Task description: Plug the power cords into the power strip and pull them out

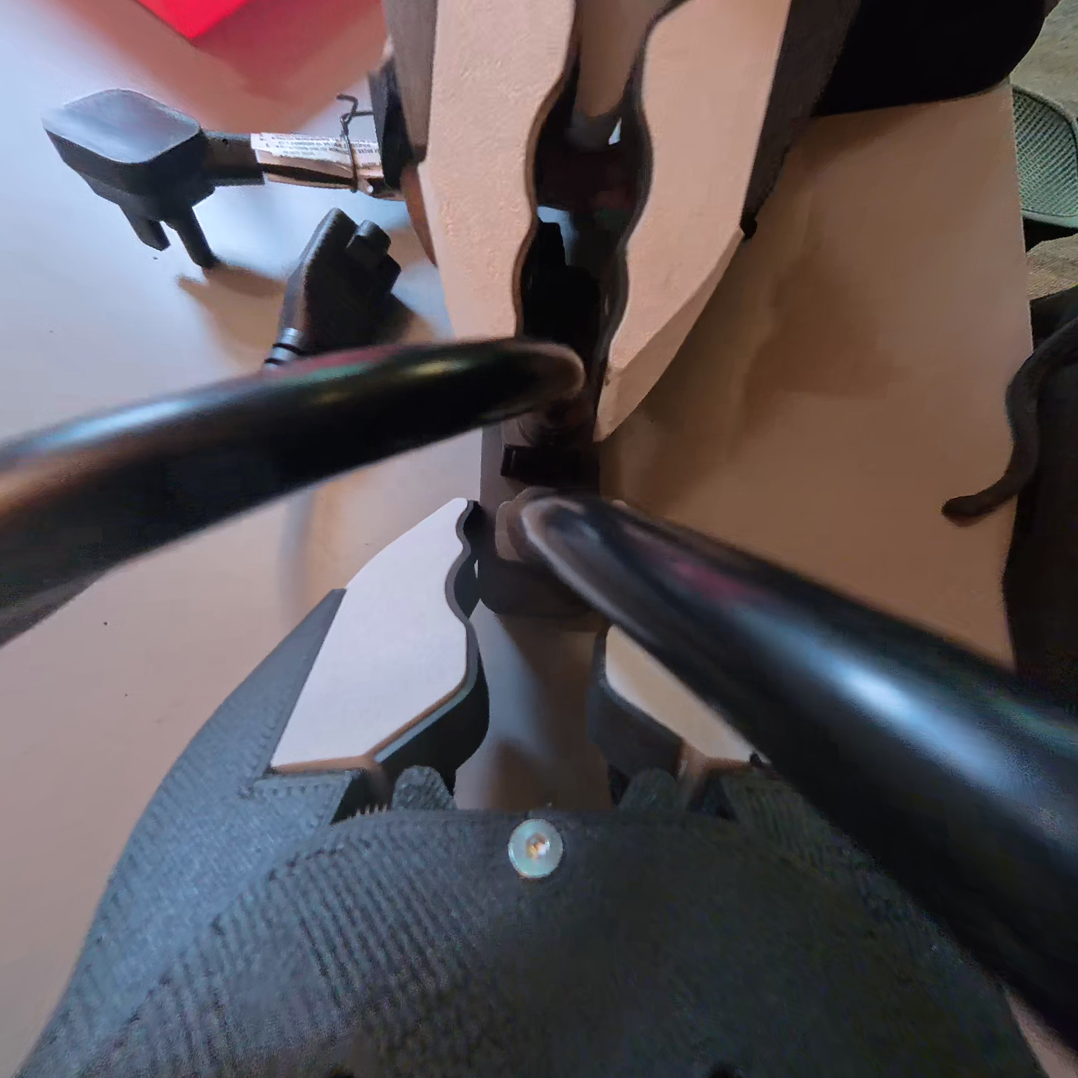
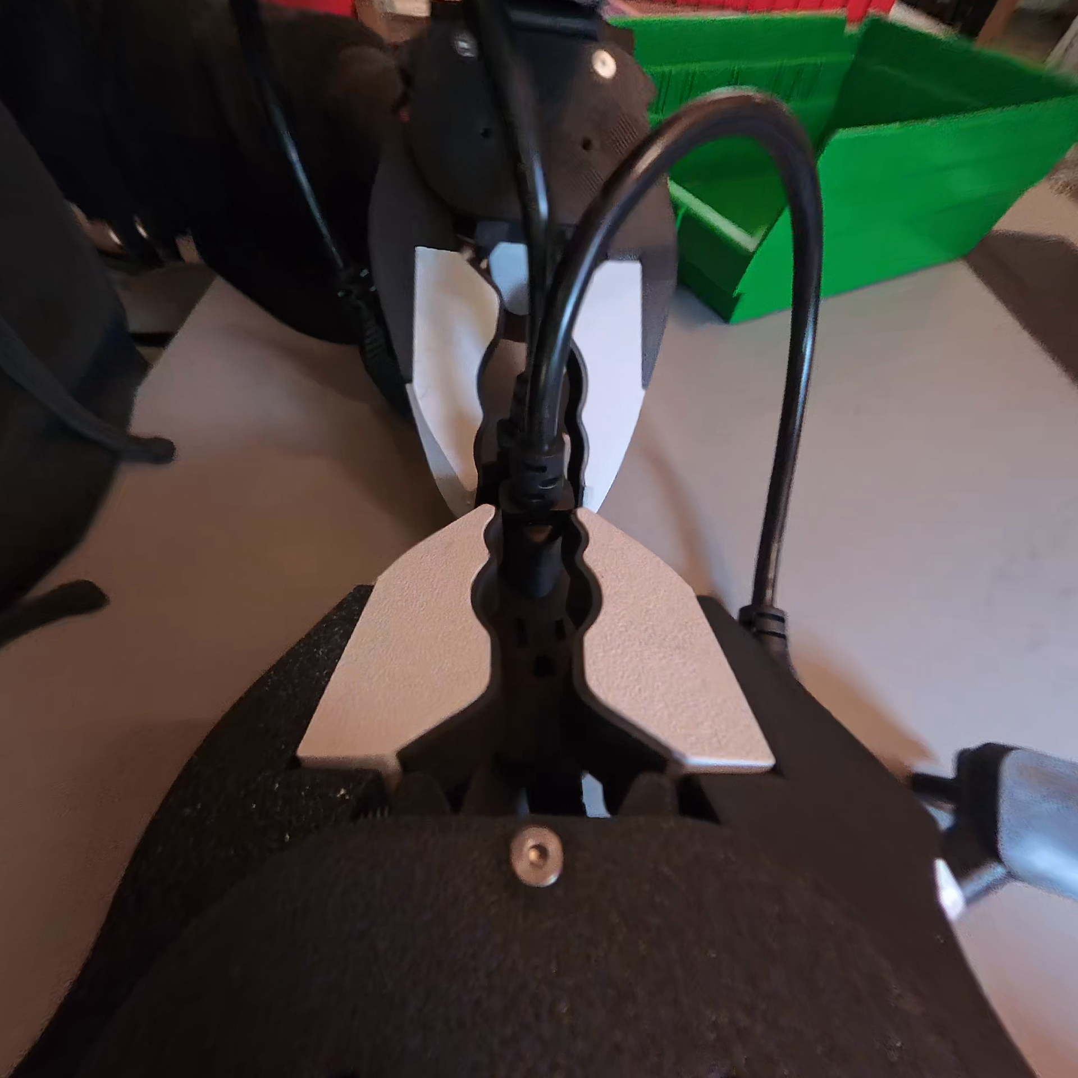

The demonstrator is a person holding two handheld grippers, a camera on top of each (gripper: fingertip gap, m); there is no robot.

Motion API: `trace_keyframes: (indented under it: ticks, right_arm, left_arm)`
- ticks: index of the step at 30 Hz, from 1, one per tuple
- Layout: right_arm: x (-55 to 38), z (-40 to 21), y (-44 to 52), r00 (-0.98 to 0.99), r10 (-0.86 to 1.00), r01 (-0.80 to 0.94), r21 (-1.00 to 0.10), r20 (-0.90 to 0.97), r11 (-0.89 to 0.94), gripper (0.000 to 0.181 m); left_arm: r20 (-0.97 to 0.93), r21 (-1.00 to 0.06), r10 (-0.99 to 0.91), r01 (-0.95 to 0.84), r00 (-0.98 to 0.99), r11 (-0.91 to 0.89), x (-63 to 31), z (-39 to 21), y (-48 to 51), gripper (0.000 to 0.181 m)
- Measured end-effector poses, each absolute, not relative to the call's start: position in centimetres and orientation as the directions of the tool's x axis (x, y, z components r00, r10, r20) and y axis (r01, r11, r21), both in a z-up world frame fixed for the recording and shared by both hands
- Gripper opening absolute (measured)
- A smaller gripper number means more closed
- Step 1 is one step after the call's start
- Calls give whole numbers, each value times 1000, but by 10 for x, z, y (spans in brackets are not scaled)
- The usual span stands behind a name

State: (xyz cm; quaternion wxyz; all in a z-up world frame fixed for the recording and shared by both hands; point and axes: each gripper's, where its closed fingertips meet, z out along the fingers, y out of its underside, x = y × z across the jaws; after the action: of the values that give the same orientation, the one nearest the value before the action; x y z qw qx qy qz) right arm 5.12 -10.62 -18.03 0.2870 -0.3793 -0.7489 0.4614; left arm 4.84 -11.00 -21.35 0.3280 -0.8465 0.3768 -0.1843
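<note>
The two grippers meet nose to nose in the middle of the counter.

In the right wrist view, the right gripper comes up from 6 o'clock. Its jaws are nearly together and pinch a black strip that has small holes on top. The left gripper comes down from 12 o'clock. Its jaws pinch a black plug right at the tip of the right jaws. The plug touches the end of the strip. I cannot tell how far in it sits.

A black cord goes up from the plug, bends over toward 1 o'clock, and drops down to the counter at 3 o'clock. A green bin stands at 2 o'clock, well apart from the grippers. A grey plug lies at 4 o'clock.

In the left wrist view, two fat black cords cross in front and hide one of the left jaws. A big plug lies on the counter at 10 o'clock. A small plug lies near it, closer to the middle. Both are apart from the strip.
</note>
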Motion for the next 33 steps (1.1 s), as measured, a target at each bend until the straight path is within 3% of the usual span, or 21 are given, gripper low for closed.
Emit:
trace_keyframes:
  ticks: [1, 5, 11, 16, 20, 26, 30, 31, 33]
  right_arm:
    - [51, -179, -107, -553, 823, 282, -901, 127, 329, 18]
    - [53, -178, -109, -565, 809, 247, -902, 161, 353, 18]
    - [52, -178, -107, -569, 820, 339, -926, -63, 164, 17]
    - [54, -173, -110, -563, 810, 249, -900, 165, 356, 18]
    - [52, -177, -109, -553, 831, 337, -926, -51, 167, 18]
    - [53, -174, -116, -567, 803, 256, -888, 183, 383, 18]
    - [48, -176, -114, -523, 835, 413, -908, -170, 74, 19]
    - [47, -176, -113, -511, 838, 427, -903, -193, 53, 18]
    - [48, -174, -117, -529, 848, 361, -913, -32, 191, 18]
  left_arm:
    - [76, -698, -753, -505, 654, -508, 48, -213, -110, 39]
    - [63, -705, -757, -508, 650, -495, 49, -213, -110, 40]
    - [68, -695, -768, -522, 637, -495, 53, -213, -112, 39]
    - [66, -713, -765, -506, 640, -485, 53, -212, -108, 41]
    - [72, -670, -777, -546, 626, -503, 54, -215, -113, 40]
    - [88, -661, -775, -545, 625, -515, 54, -213, -115, 40]
    - [101, -636, -780, -563, 617, -528, 54, -215, -119, 40]
    - [109, -635, -779, -559, 618, -533, 54, -215, -119, 40]
    - [117, -631, -782, -562, 613, -535, 53, -215, -119, 41]
